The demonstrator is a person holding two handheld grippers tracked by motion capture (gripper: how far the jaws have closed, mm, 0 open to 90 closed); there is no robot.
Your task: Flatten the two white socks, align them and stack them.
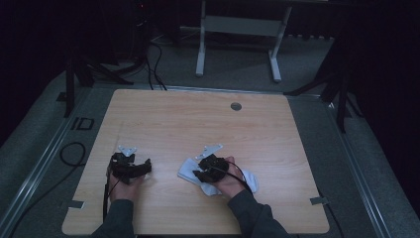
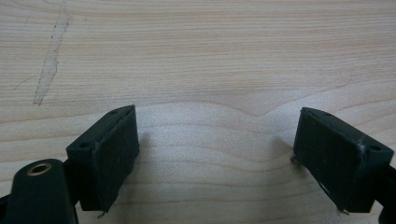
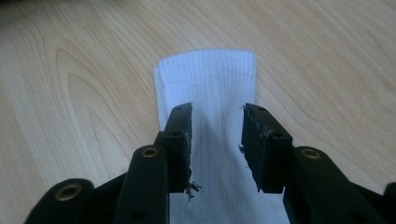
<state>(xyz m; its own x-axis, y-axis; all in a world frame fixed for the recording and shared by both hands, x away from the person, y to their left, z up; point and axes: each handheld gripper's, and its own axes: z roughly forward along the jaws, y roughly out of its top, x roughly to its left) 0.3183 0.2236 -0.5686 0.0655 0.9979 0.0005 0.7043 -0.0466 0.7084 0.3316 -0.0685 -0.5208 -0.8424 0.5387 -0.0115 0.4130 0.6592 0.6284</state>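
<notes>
— How is the left gripper (image 2: 215,154) set?
— Low over the table, jaws spread wide with nothing between them.
— And the right gripper (image 3: 215,144)?
— Tipped downward, jaws partly apart, white ribbed fabric showing in the gap.

White sock (image 3: 210,88) lower end cut off by frame bottom; middle hidden under right hand (image 1: 229,181).

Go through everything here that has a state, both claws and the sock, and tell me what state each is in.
Left claw: open wide, nothing between its jaws, over bare table.
Right claw: partly open, jaws either side of the sock, not closed on it.
White sock: lying flat on the table, ribbed cuff end pointing away from the right claw.
</notes>
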